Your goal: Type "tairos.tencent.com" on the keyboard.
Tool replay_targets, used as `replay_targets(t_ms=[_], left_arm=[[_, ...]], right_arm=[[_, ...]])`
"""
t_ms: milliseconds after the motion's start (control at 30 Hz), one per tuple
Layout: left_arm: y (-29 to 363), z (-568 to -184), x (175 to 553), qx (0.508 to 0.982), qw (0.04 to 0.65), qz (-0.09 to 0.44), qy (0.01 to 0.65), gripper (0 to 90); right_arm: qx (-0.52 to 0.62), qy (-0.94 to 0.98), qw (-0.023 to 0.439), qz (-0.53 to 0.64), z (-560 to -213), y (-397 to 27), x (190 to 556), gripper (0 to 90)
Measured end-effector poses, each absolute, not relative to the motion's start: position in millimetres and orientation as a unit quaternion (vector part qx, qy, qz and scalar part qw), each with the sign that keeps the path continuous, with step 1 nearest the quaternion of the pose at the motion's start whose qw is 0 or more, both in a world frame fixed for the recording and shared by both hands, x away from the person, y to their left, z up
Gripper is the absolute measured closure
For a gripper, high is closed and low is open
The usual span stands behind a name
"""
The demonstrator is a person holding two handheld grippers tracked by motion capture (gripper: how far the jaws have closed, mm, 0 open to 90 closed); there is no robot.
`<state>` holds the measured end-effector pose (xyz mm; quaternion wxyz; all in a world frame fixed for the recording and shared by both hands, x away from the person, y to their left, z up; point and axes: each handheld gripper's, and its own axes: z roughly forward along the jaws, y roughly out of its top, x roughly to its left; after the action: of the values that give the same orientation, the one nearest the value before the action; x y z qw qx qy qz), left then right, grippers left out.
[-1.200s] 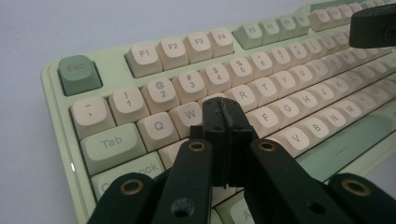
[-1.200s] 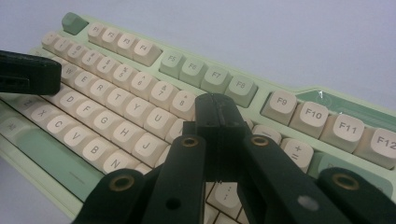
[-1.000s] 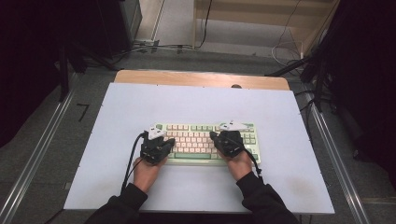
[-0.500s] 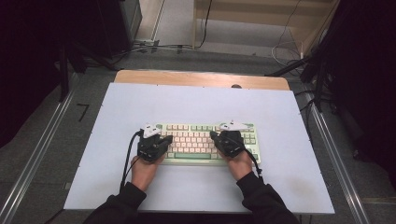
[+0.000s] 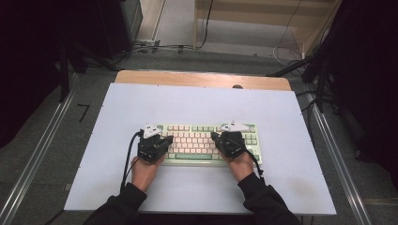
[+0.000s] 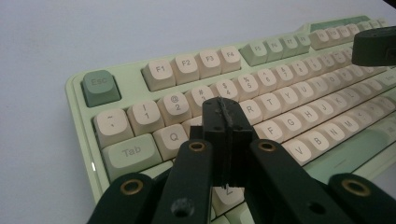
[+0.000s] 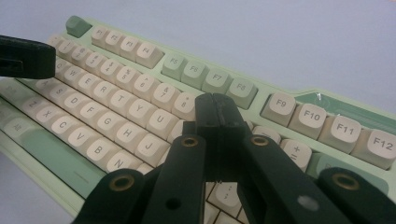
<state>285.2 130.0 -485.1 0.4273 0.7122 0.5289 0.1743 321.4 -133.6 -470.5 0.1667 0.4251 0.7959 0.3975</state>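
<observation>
Left tool & right tool both clenched, empty, tips over keyboard keys on table. Risk: broad tips hit neighbouring keys, causing wrong input.

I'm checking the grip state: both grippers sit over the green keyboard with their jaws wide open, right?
Not quite. Both gripper views show the jaws shut, pressed together with nothing between them. The left gripper and right gripper do sit over the green keyboard.
</observation>
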Motion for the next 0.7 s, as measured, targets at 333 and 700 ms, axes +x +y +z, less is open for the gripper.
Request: replay_targets(t_ms=[333,700], left_arm=[[130.5,-484.4,284.9,0.71,0.43,0.175,0.53,90.0],[130.6,-484.1,284.4,0.71,0.43,0.175,0.529,90.0]], right_arm=[[0.422,0.797,0.167,0.398,-469.4,-134.8,318.9,87.1],[0.42,0.801,0.165,0.393,-470.6,-138.6,312.5,87.1]])
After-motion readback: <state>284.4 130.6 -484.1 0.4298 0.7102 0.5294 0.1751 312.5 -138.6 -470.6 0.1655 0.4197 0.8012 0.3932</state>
